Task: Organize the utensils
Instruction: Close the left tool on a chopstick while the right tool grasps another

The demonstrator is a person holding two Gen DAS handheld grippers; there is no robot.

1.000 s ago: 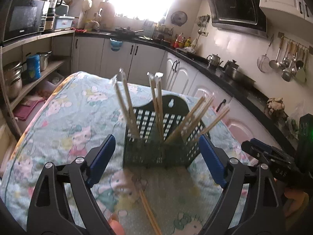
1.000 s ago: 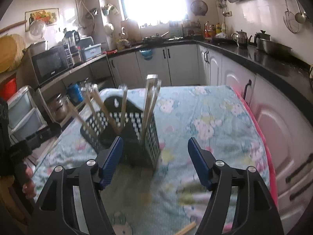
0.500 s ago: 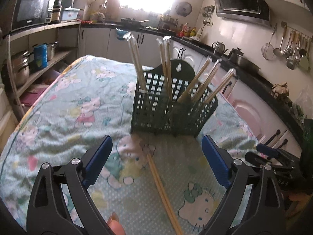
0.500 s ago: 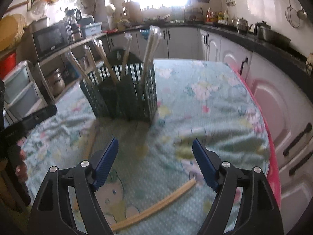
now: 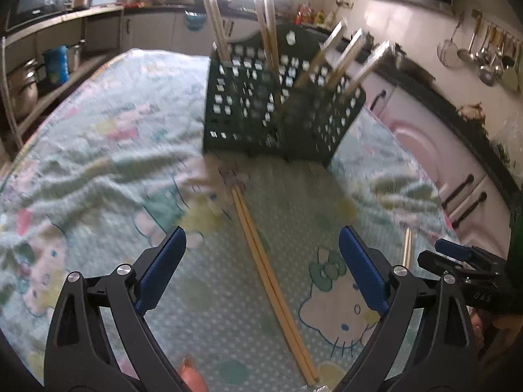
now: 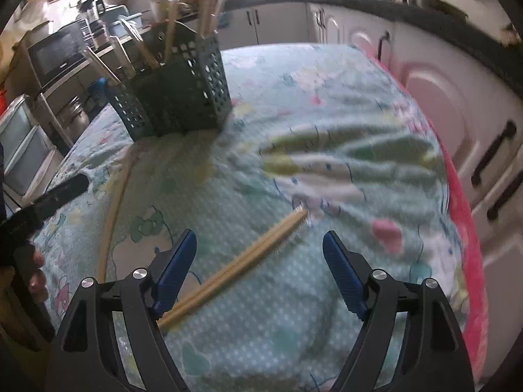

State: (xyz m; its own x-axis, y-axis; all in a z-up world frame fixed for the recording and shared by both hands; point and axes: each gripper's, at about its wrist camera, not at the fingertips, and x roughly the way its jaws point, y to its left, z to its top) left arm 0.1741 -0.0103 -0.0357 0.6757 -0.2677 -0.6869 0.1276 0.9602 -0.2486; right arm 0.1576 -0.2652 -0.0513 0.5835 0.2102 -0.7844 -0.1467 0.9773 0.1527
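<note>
A dark green slotted utensil basket (image 5: 278,111) stands on the table with several wrapped chopstick pairs upright in it; it also shows in the right wrist view (image 6: 176,98). One loose chopstick pair (image 5: 271,271) lies on the cloth between the fingers of my open, empty left gripper (image 5: 261,271). Another pair (image 6: 235,264) lies between the fingers of my open, empty right gripper (image 6: 260,271), close to its left finger. That pair shows partly at the right of the left wrist view (image 5: 407,245). The first pair shows at the left of the right wrist view (image 6: 112,209).
The table wears a cartoon-cat printed cloth (image 5: 98,163) with a red edge (image 6: 464,228). White kitchen cabinets (image 6: 474,104) run close along the table's right side. Shelves with pots (image 5: 29,75) stand to the left.
Both grippers have tilted down and drawn closer to the cloth. The loose chopstick pairs now lie between the fingers of each gripper. The basket sits higher in both views.
</note>
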